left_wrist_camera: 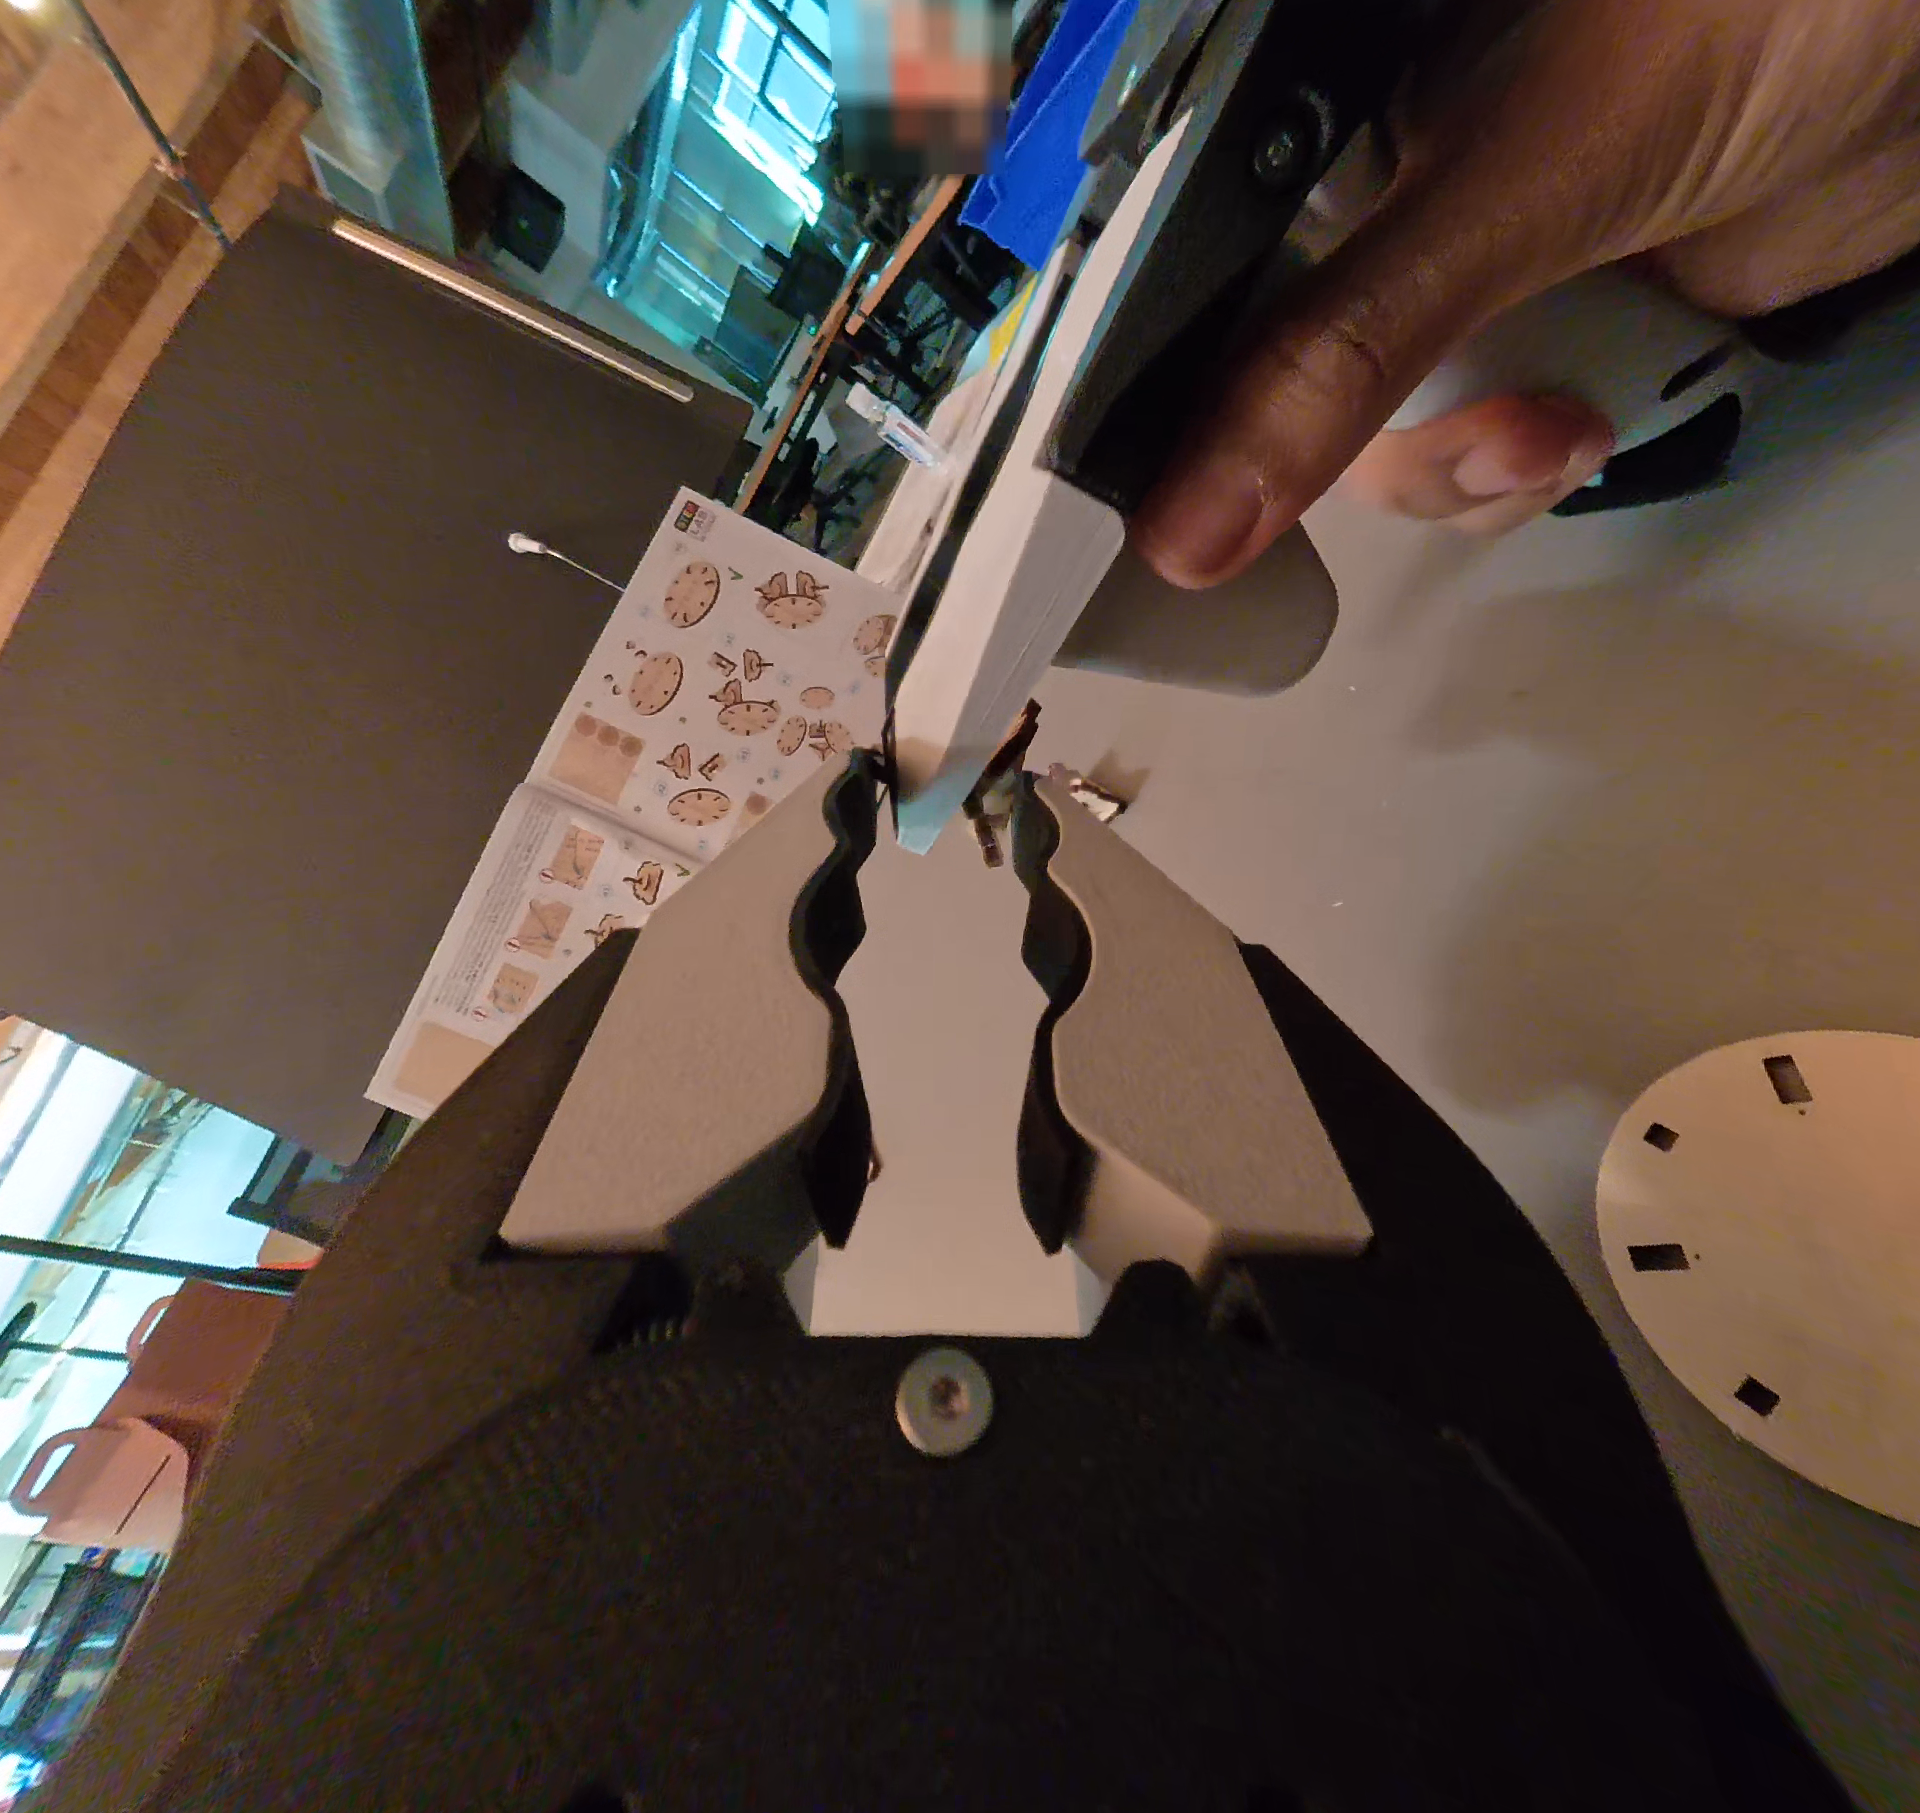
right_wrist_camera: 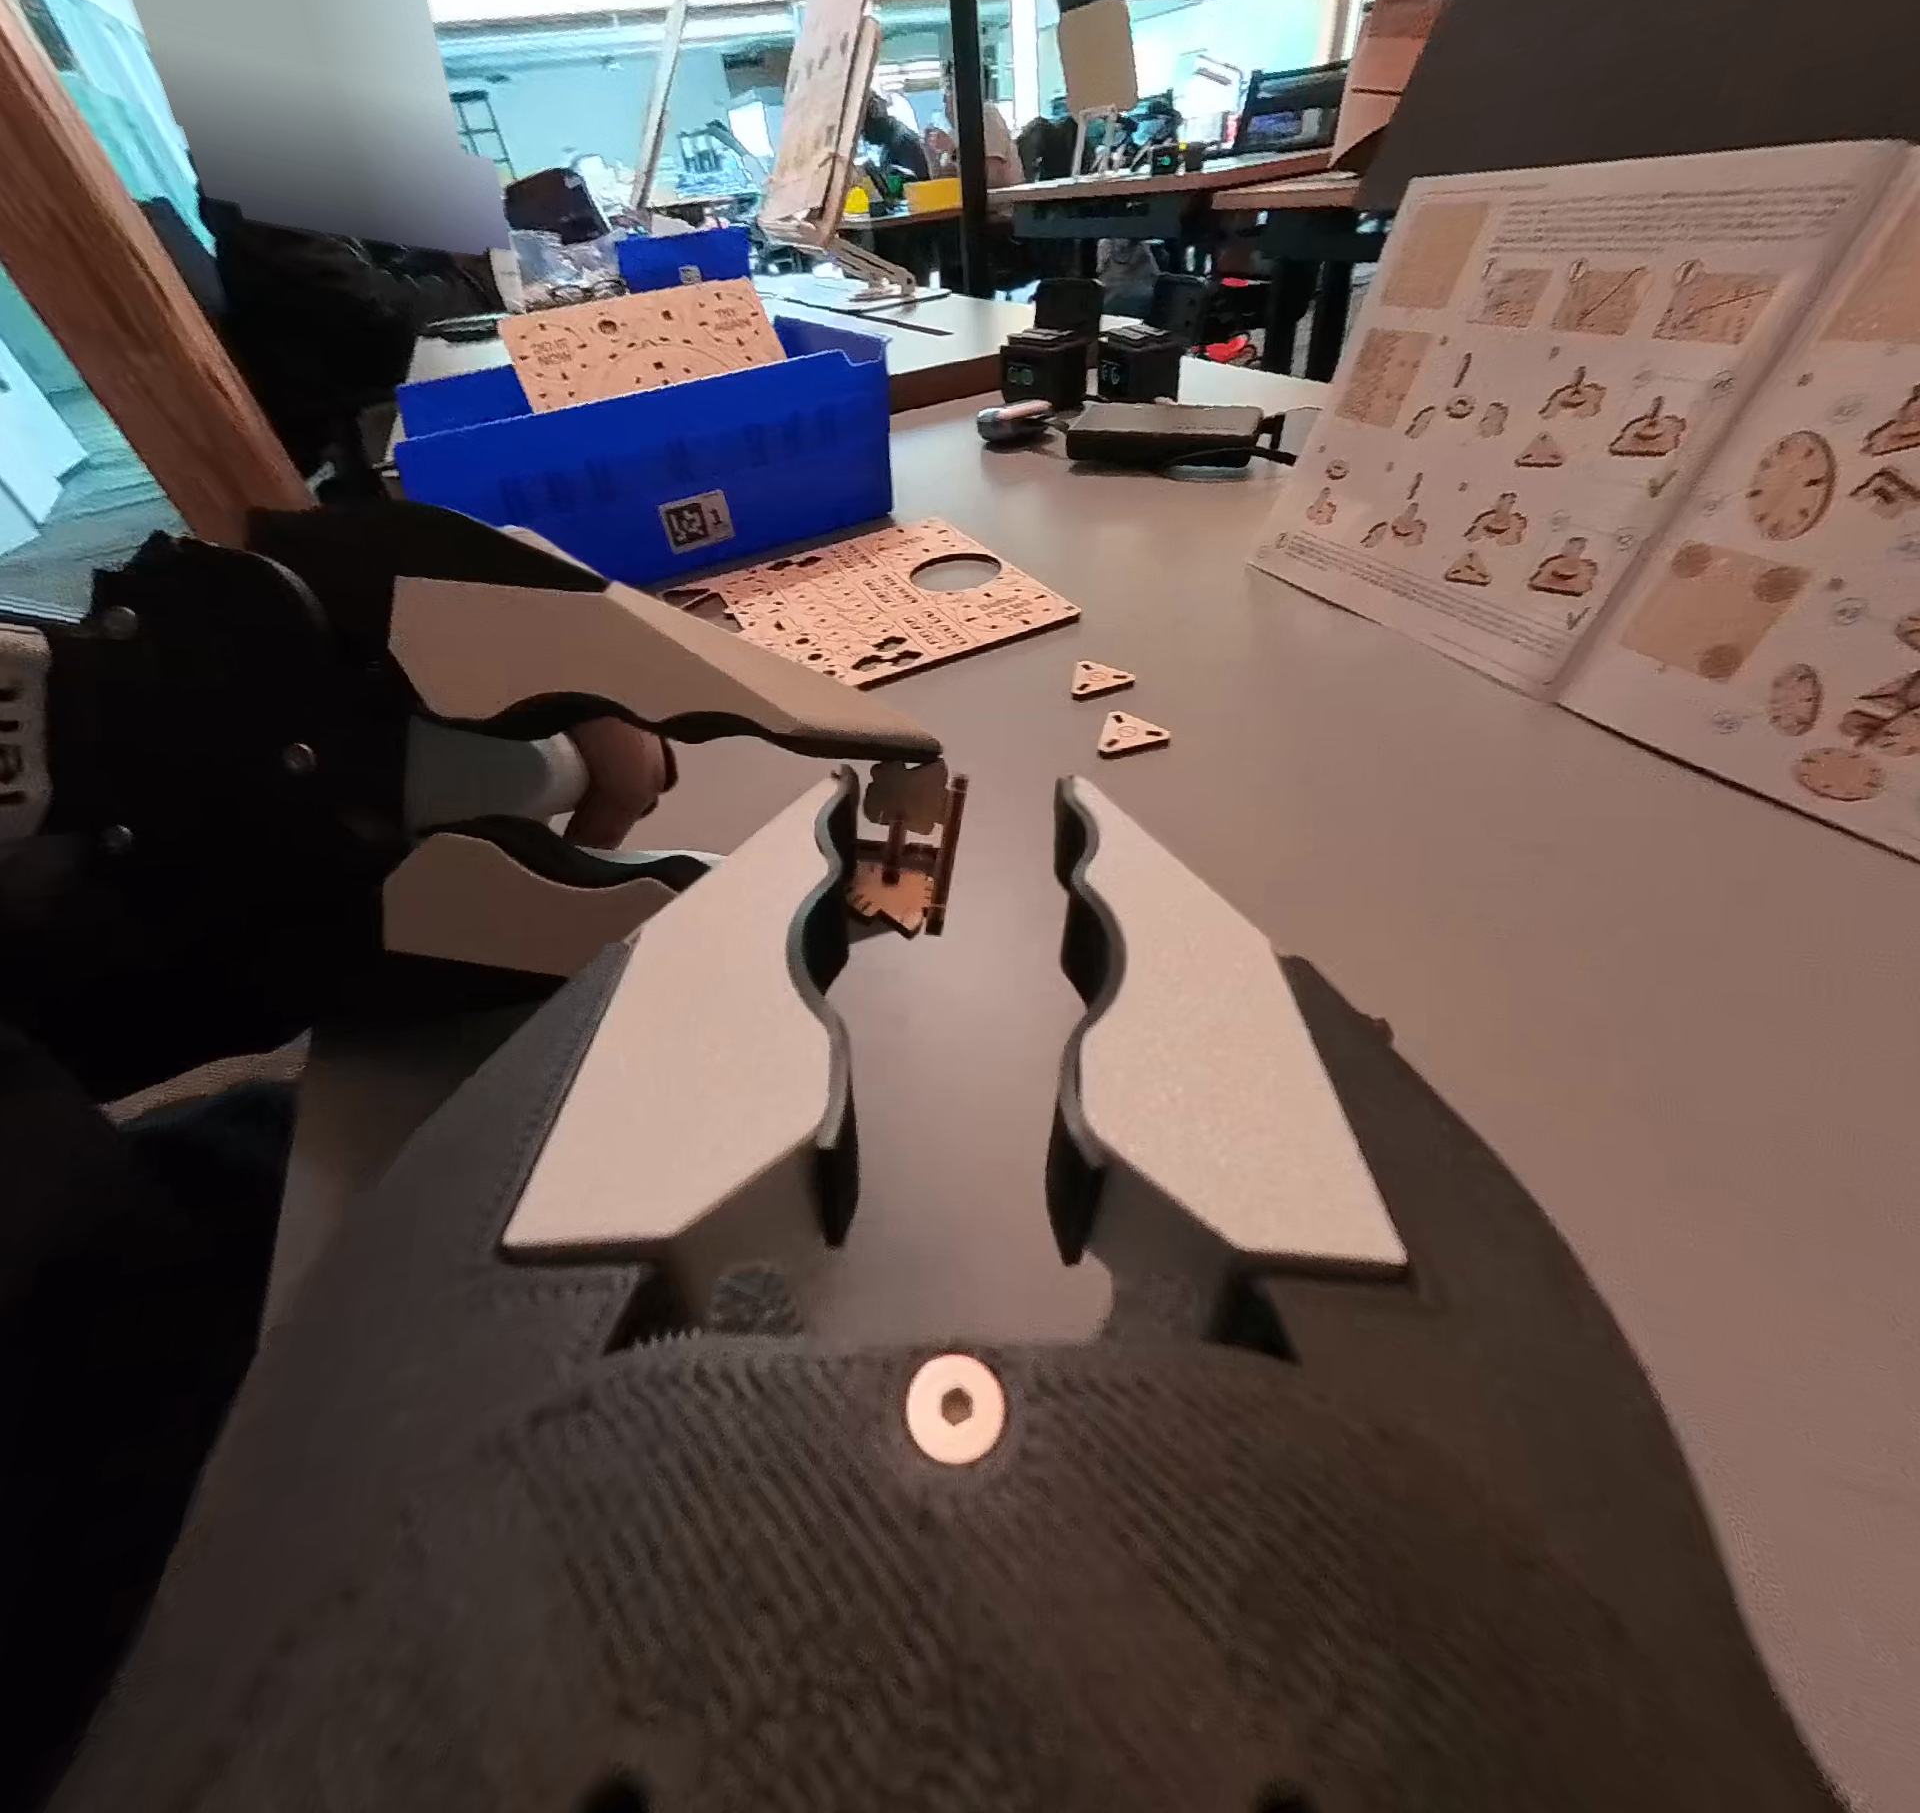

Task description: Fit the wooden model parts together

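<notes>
My left gripper [left_wrist_camera: 945,787] is shut on a small wooden assembly [left_wrist_camera: 1003,787] of thin laser-cut pieces, held just above the grey table [right_wrist_camera: 1351,932]. In the right wrist view its upper finger [right_wrist_camera: 727,683] presses on the top of the assembly [right_wrist_camera: 904,849], and its lower finger is partly hidden. My right gripper [right_wrist_camera: 956,792] is open. The assembly stands between its fingers, close to the left one, and the right pad is well clear of it. One finger [left_wrist_camera: 997,641] of the right gripper reaches between the left gripper's tips.
A blue bin [right_wrist_camera: 644,475] with a wooden sheet stands at the back left. A flat punched wooden sheet [right_wrist_camera: 883,600] and two small wooden triangles [right_wrist_camera: 1101,677] lie beyond the grippers. An open instruction booklet [right_wrist_camera: 1621,433] stands to the right. A pale slotted disc [left_wrist_camera: 1787,1264] lies on the table. The tips of both grippers are at nearly the same place.
</notes>
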`<state>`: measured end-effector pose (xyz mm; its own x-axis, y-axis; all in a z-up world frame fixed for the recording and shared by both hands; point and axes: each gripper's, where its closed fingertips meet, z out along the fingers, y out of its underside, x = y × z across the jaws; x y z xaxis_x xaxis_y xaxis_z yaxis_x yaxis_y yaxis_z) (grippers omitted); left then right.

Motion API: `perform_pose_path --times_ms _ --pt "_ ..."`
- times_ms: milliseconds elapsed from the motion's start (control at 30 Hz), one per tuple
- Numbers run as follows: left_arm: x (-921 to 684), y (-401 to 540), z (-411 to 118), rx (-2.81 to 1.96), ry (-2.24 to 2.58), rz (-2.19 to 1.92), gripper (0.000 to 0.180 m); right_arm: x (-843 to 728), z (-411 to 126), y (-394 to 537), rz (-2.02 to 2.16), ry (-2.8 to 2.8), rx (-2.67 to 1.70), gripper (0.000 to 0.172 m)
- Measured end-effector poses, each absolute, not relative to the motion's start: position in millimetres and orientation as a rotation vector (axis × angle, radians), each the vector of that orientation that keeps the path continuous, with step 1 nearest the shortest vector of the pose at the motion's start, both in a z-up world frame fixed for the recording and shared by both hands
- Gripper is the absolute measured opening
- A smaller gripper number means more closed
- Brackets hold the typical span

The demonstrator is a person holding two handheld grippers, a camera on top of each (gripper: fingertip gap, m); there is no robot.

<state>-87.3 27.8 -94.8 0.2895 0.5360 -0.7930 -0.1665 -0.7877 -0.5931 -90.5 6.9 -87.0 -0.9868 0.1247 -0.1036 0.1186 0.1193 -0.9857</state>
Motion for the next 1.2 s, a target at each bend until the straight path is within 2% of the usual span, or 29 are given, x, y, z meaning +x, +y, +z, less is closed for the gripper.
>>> perform_pose_path --times_ms 67,133,700,900,1200 --pt "-87.7 27.8 -96.2 -1.984 -0.326 1.550 0.025 -88.3 -88.5 6.1 2.054 -2.360 -0.233 0.031" --pt "-88.4 27.2 -96.9 -1.990 -0.328 1.554 0.026 -84.1 -88.7 4.8 2.060 -2.375 -0.207 0.018" --pt "-86.7 28.4 -90.9 -1.929 -0.338 1.530 0.026 -81.3 -83.4 4.7 2.115 -2.368 -0.194 0.017" --pt "-87.0 25.7 -88.3 -1.902 -0.369 1.505 0.026 -81.7 -76.8 5.5 2.112 -2.263 -0.142 0.018" --pt "-89.4 12.6 -79.1 -1.821 -0.462 1.466 0.026 -79.8 -66.6 6.6 2.181 -2.187 -0.134 0.039"
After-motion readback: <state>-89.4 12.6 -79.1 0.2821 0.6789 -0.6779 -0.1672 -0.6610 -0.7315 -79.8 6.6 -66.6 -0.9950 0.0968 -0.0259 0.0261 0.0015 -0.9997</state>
